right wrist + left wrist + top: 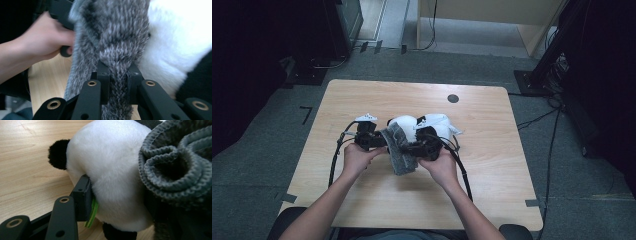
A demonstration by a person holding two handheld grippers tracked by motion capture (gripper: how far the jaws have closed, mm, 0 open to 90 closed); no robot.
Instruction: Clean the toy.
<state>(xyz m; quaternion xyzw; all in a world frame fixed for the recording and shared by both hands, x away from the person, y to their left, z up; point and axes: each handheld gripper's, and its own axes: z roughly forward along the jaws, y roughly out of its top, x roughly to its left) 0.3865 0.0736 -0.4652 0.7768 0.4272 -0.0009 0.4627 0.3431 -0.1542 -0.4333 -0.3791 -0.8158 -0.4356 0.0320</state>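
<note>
Plush panda (408,126) sits mid-table, grey knit scarf (398,150) draped down its near side. Your left gripper (117,195) pinches panda's white body, so hold it steady as anchor. Right gripper (119,82) has jaws clamped tight on scarf fold; pull slow and keep fabric taut so it wraps snug, not bunched. Hard to tell: left gripper's far jaw buried under scarf, panda's face out of sight, scarf's free end hidden behind your hands.

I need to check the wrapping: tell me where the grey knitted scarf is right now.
In the high view the grey knitted scarf hangs mid-table between both hands, against the white plush panda toy. The right gripper pinches it; the left gripper presses on the panda.
</note>
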